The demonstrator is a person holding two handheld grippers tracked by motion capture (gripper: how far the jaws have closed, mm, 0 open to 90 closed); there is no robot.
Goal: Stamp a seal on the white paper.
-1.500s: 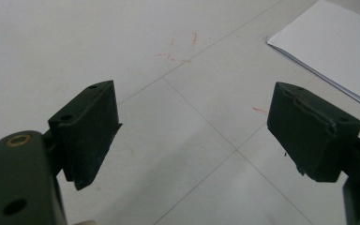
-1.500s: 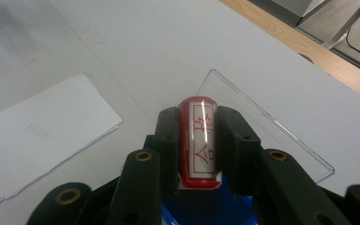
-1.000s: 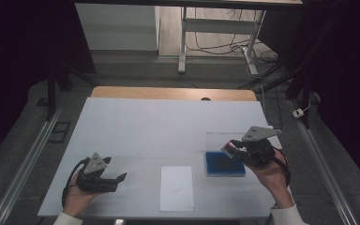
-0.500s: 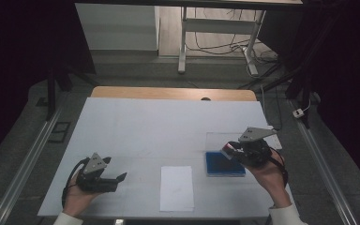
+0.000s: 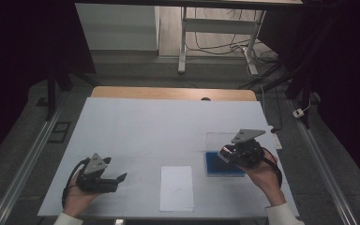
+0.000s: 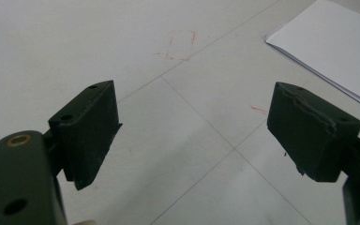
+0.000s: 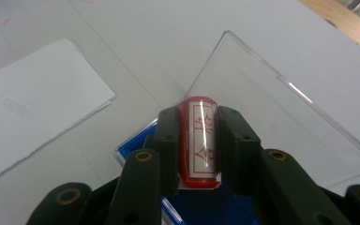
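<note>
My right gripper [image 7: 196,136] is shut on a red stamp [image 7: 198,140] with a white label and red characters, held just above a blue ink pad [image 5: 222,163] at the table's right. In the high view the right gripper [image 5: 227,154] hovers over that pad, whose clear lid [image 7: 281,122] lies open behind it. A white sheet of paper [image 5: 176,187] lies at the front middle. My left gripper [image 5: 118,180] rests low at the front left, its jaws wide apart with nothing between them; in the left gripper view its fingers [image 6: 91,126] frame bare table.
The white table top [image 5: 168,126] has faint red marks [image 6: 180,44] near my left gripper. A wooden strip [image 5: 173,93] runs along the far edge. Beyond it stand a desk frame and cables [image 5: 215,44] on the floor.
My right gripper with the stamp has dipped slightly toward the blue pad. The left gripper has stayed in place.
</note>
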